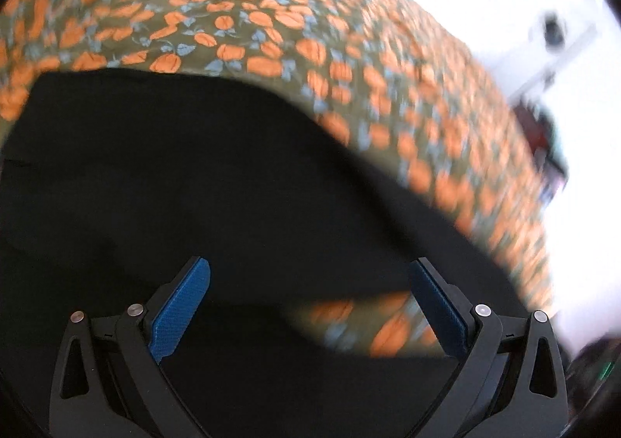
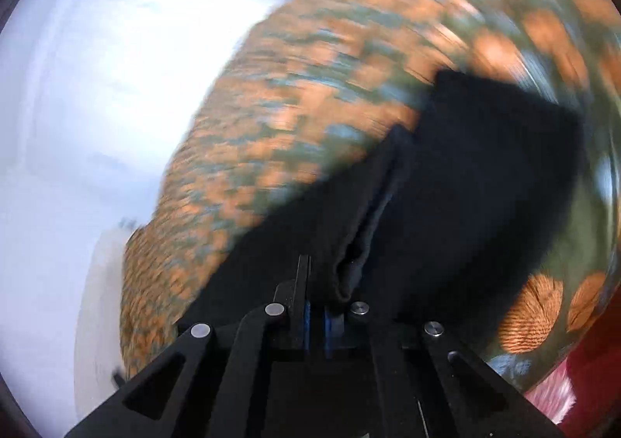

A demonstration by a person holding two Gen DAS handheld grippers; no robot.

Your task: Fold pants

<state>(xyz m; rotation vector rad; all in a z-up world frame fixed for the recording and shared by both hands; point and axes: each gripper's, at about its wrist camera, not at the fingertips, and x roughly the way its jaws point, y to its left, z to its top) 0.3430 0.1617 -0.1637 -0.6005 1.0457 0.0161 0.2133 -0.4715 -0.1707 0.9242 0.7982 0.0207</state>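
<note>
In the left wrist view we see our left tongs [image 1: 310, 306] at the bottom of the frame, spread wide, with nothing between the two blue pads [image 1: 180, 308]. They hover over the black pants [image 1: 174, 174], which fill the lower and middle part of that frame. Whether the pads touch the fabric we cannot tell. Behind the pants, a cloth printed with orange flowers and pale blue leaves on olive green [image 1: 233, 11] covers the surface and arcs across the upper half of the frame. A small patch of the same print shows through at the lower right, between the pads, where the black fabric leaves a gap. The right side of this view is blurred and washed out to white.

In the right wrist view our right tongs [image 2: 316, 321] sit at the bottom centre, closed tight, pinching a bunched fold of the pants [image 2: 485, 185]. The black fabric rises from the pinch toward the centre and right of the frame and lies on the flowered cloth [image 2: 291, 108], which is heavily blurred. The left side of the frame is bright white.
</note>
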